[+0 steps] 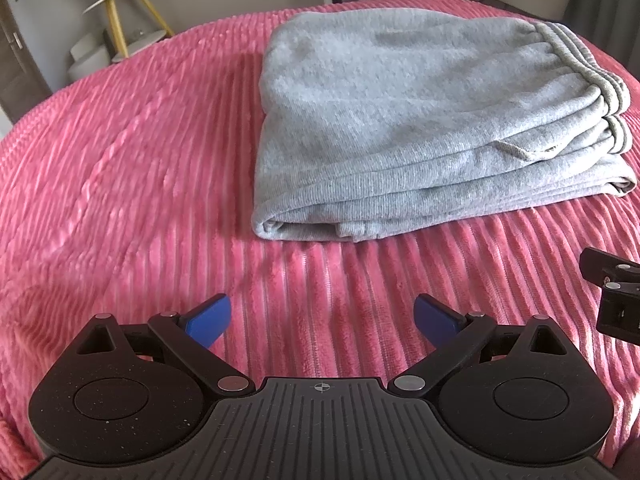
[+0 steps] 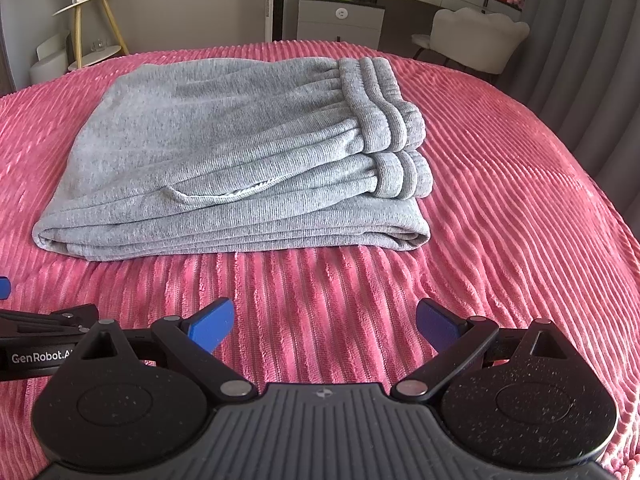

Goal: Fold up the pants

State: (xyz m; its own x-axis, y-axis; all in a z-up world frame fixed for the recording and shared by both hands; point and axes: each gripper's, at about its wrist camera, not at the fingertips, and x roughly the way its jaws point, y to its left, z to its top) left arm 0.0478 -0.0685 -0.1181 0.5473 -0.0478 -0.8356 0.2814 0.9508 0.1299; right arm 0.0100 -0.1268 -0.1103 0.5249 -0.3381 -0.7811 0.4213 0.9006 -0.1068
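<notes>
Grey pants (image 1: 420,120) lie folded in a thick stack on the pink ribbed bedspread (image 1: 120,160), waistband to the right. They also show in the right wrist view (image 2: 240,152), with the doubled waistband (image 2: 384,120) at the stack's right end. My left gripper (image 1: 322,316) is open and empty, held short of the stack's near edge. My right gripper (image 2: 324,320) is open and empty, also short of the stack. The right gripper's body shows at the right edge of the left wrist view (image 1: 616,292).
The bedspread (image 2: 500,200) covers the bed. A small round side table with gold legs (image 2: 92,20) stands far left. A dresser (image 2: 340,20) and a white chair (image 2: 476,40) stand behind the bed. Grey curtains (image 2: 580,60) hang at right.
</notes>
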